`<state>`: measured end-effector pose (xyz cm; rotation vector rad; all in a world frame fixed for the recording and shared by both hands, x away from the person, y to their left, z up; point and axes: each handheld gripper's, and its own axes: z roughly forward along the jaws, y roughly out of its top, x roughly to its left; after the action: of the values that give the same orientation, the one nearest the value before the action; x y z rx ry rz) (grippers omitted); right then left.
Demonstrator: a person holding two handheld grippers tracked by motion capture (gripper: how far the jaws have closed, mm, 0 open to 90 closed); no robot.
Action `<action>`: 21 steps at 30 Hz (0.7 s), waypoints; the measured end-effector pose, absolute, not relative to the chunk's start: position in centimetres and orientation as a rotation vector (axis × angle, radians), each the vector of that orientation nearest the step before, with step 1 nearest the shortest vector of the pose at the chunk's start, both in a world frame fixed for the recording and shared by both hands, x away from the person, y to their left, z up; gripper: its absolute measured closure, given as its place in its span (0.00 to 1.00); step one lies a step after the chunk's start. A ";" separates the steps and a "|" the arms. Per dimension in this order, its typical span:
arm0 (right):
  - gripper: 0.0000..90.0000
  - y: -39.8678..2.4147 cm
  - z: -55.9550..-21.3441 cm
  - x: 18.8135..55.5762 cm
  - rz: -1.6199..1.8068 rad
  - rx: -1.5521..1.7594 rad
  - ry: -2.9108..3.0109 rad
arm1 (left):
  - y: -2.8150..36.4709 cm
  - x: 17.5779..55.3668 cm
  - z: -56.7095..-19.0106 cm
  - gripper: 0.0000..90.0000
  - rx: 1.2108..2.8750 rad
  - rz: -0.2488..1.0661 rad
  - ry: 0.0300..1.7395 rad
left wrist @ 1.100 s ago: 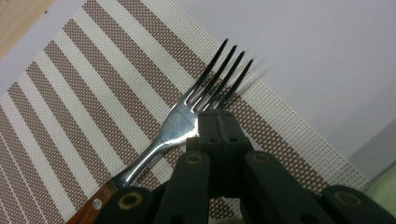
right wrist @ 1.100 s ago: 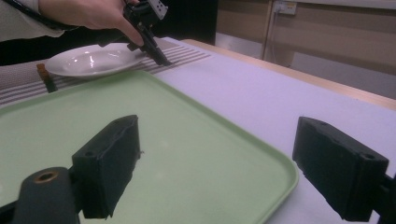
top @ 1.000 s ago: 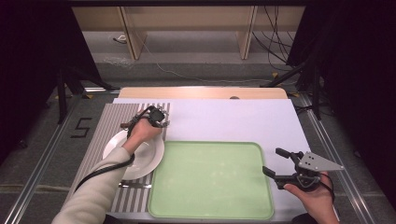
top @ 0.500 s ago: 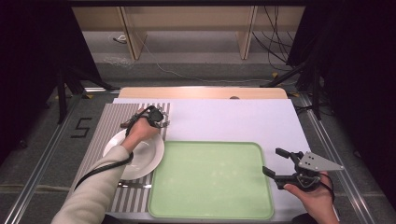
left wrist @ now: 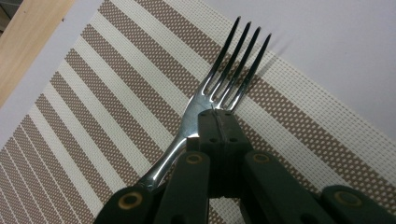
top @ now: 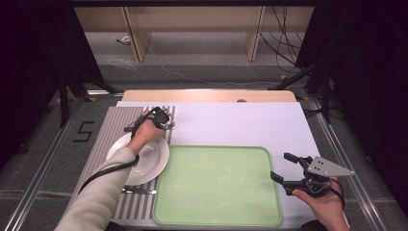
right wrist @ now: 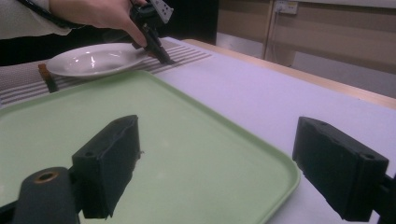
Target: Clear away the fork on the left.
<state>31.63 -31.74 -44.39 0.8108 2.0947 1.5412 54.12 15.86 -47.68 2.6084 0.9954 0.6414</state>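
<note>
A steel fork [left wrist: 233, 60] lies on the striped placemat [top: 108, 132], tines pointing away from me. My left gripper [left wrist: 217, 116] has its jaws closed together on the fork's neck, just behind the tines. In the high view the left gripper [top: 163, 124] sits at the placemat's far right corner, beyond the white plate [top: 149, 161]. My right gripper [top: 279, 165] stands open at the right edge of the green tray [top: 216, 187]. Nothing is between the right gripper's [right wrist: 219, 158] pads, which hover over the tray's corner.
The empty tray [right wrist: 196, 126] covers the near middle of the white table sheet [top: 240, 125]. A utensil [top: 139, 191] lies across the placemat just in front of the plate [right wrist: 93, 58]. A wooden table edge [top: 207, 95] runs along the far side.
</note>
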 end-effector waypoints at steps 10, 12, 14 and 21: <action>0.18 -31.8 -44.4 31.6 1.539 0.811 2.097 | 15.7 55.0 -47.6 0.99 2.618 0.659 1.011; 0.18 -31.8 -44.4 31.6 1.539 0.812 2.097 | 15.7 55.1 -47.7 0.99 2.612 0.664 1.016; 0.18 -31.8 -44.4 31.6 1.539 0.812 2.097 | 15.6 55.2 -47.7 0.99 2.608 0.662 1.026; 0.18 -31.8 -44.4 31.7 1.542 0.812 2.096 | 15.6 55.6 -47.7 0.99 2.597 0.670 1.042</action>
<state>31.66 -31.75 -44.42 0.8120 2.0959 1.5422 55.59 15.64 -47.71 2.5967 1.0420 0.6697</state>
